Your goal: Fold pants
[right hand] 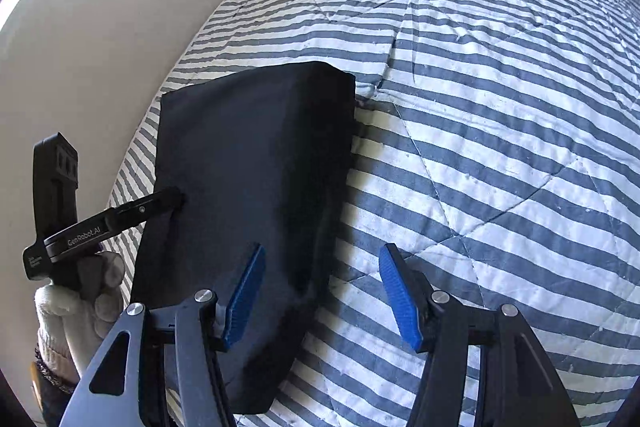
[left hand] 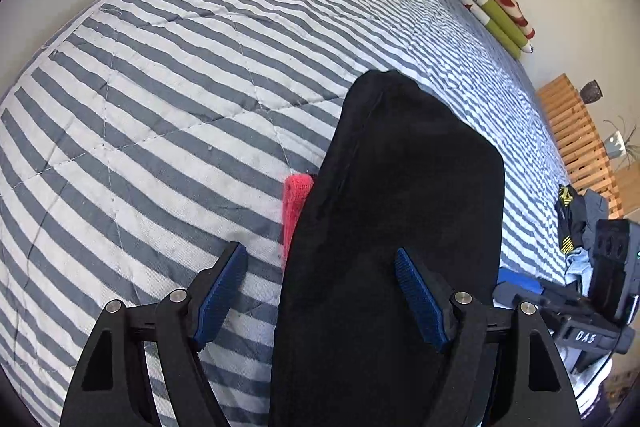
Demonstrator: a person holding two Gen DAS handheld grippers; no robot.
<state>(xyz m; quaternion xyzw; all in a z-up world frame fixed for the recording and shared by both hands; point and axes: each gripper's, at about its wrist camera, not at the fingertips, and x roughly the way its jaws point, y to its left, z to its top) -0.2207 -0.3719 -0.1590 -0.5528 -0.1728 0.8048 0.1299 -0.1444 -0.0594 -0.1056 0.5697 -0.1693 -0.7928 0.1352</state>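
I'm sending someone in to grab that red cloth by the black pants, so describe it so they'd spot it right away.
Start at the bed with the grey and white striped quilt. The folded black pants lie on it, and the red cloth peeks out from under their edge, on the side away from the clothes pile. It is the only red, fuzzy-looking piece on the stripes.

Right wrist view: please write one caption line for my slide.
Folded black pants lie on the striped quilt; open right gripper hovers at their edge.
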